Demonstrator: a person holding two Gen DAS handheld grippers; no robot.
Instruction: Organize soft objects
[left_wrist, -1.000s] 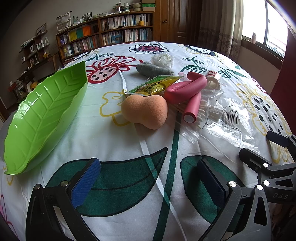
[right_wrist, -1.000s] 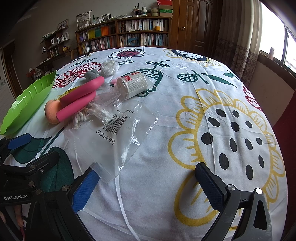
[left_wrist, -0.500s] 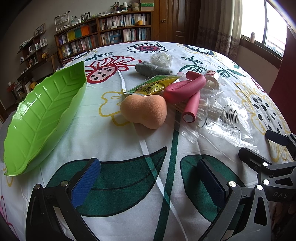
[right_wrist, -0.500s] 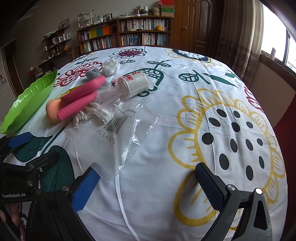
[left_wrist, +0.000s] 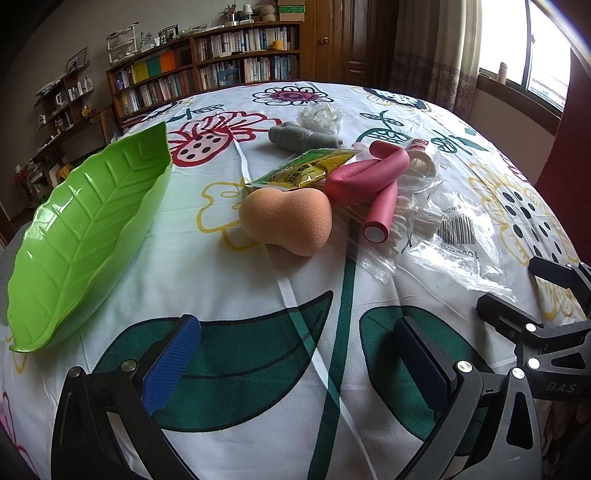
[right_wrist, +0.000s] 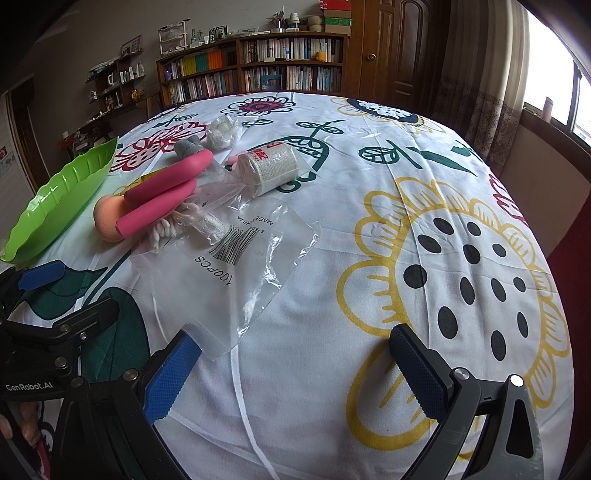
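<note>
So both grippers are just hanging low over the flowery tablecloth (left_wrist: 229, 280) with nothing in them. The left gripper (left_wrist: 295, 358) has its blue-padded fingers spread wide apart, and straight ahead of them, a bit past the tips, sits the peach makeup sponge (left_wrist: 286, 219). Leaning on the sponge's right side is a bent pink foam roller (left_wrist: 369, 177), with a yellow-green packet (left_wrist: 306, 170) tucked in behind both. Further out there's a grey rolled cloth (left_wrist: 301, 136) and a crinkly clear bundle (left_wrist: 321, 116) behind that. The green leaf-shaped tray (left_wrist: 85, 229) lies off to the left of the left finger, well apart from the pile. The right gripper (right_wrist: 291, 363) is also wide open, and its left finger tip is just at the corner of a clear plastic bag (right_wrist: 240, 269) with a barcode on it, cotton swabs (right_wrist: 166, 230) spilling near the bag's far end. A wrapped white bandage roll (right_wrist: 271, 173) sits ahead and left of those fingers, touching the pile.
</note>
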